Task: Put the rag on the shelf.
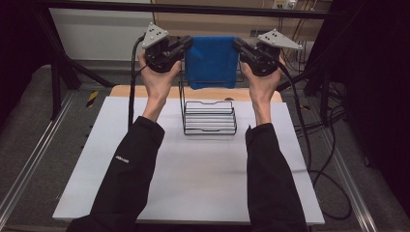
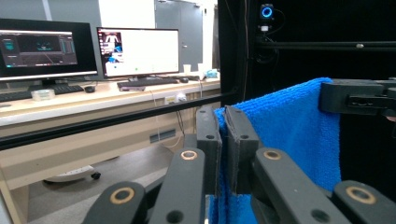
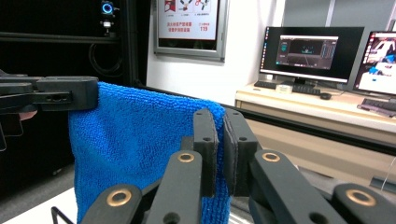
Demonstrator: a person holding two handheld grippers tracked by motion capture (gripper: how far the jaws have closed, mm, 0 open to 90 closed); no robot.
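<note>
Both hands hold a blue towel (image 1: 211, 60) stretched in the air above the black wire rack (image 1: 210, 118) on the white table (image 1: 193, 179); the left gripper (image 1: 186, 44) and right gripper (image 1: 238, 46) each pinch a top corner, jaws narrowed tight on the cloth. To hang it cleanly, I'd keep the top edge level and taut, and lower both corners evenly over the rack's upper bar.

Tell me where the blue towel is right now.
The blue towel hangs in the air at the high view's top centre, stretched between the left gripper and right gripper, directly above the black wire rack.
</note>
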